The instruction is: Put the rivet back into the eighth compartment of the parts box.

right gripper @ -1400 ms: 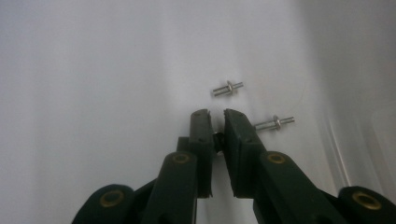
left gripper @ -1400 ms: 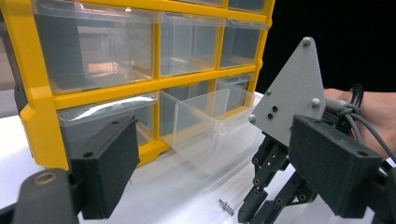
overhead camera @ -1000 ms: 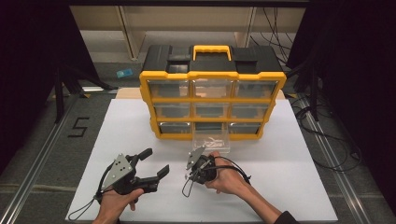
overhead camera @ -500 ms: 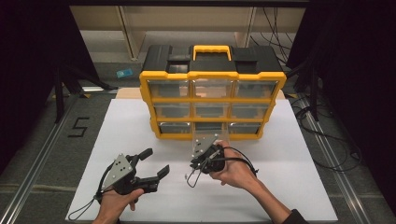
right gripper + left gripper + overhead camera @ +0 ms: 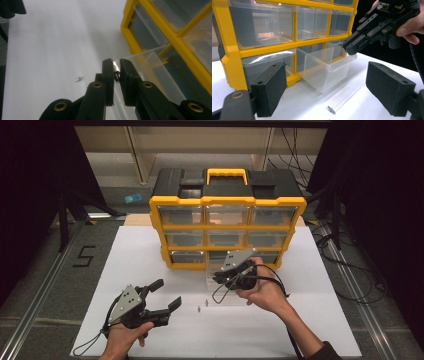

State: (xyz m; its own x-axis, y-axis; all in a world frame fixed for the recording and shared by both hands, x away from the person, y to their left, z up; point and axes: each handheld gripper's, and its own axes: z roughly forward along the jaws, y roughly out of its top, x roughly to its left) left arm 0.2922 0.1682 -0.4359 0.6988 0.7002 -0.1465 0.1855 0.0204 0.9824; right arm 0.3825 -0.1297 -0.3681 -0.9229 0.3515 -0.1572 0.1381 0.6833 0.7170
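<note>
While over the drawer: right hand-held gripper (image 5: 116, 71) was nearly closed, pinching a small screw (image 5: 116, 74) between its pads.
Drawer (image 5: 325, 66): clear, pulled out of the organizer (image 5: 227, 227), resting on the white desk (image 5: 125, 255).
Left hand-held gripper (image 5: 165, 295): jaws wide apart, holding nothing, low over the desk.
Loose screws (image 5: 203, 306): lay on the desk before the drawer.

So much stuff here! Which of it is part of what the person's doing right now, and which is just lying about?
In use:
- right gripper, jaws shut on a small metal screw
- clear plastic drawer, pulled out of the yellow-and-black drawer cabinet
- loose small screws on the white table

Lying about:
- left gripper, jaws open, idle
- small blue object on the floor
</note>
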